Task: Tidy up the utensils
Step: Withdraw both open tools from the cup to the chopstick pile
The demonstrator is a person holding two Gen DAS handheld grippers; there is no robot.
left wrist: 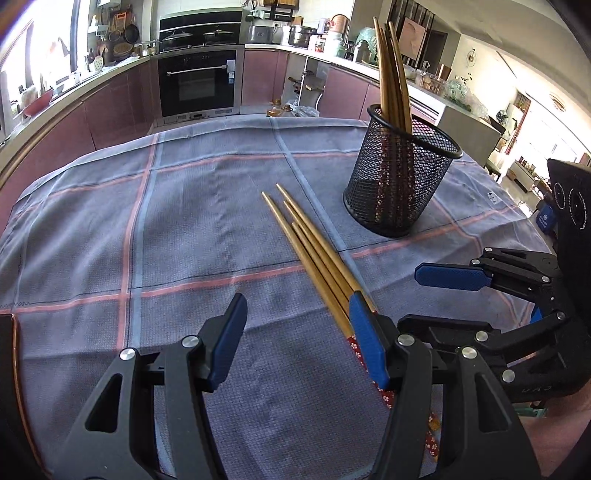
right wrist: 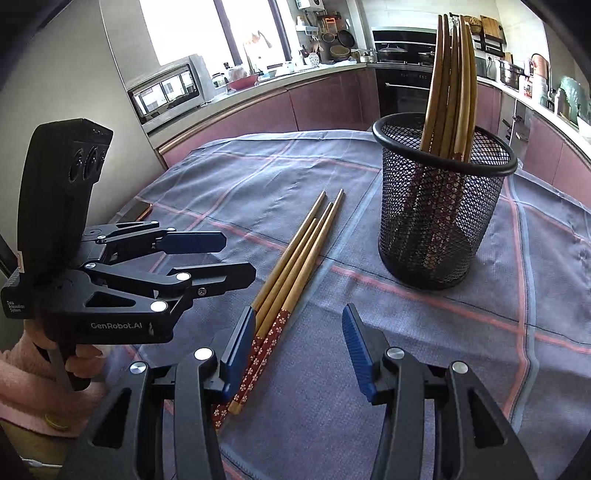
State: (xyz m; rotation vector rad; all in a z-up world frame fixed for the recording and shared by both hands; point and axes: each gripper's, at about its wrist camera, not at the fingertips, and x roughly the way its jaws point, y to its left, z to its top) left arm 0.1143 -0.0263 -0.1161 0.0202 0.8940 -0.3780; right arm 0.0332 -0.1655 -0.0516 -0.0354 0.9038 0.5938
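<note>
We held the left gripper (left wrist: 297,319) and the right gripper (right wrist: 299,334) spread wide and empty over four loose chopsticks (right wrist: 295,266) lying on the plaid cloth (left wrist: 110,240) just beside the mesh holder (right wrist: 439,218) holding more chopsticks.

Home kitchen: built-in oven (left wrist: 197,86), pots on hob (left wrist: 197,36), cluttered counters (right wrist: 258,86).

You have four chopsticks (right wrist: 295,266) lying together on the cloth (right wrist: 461,350). Right of them stands the holder (right wrist: 439,221), with more chopsticks (right wrist: 448,88) in it
</note>
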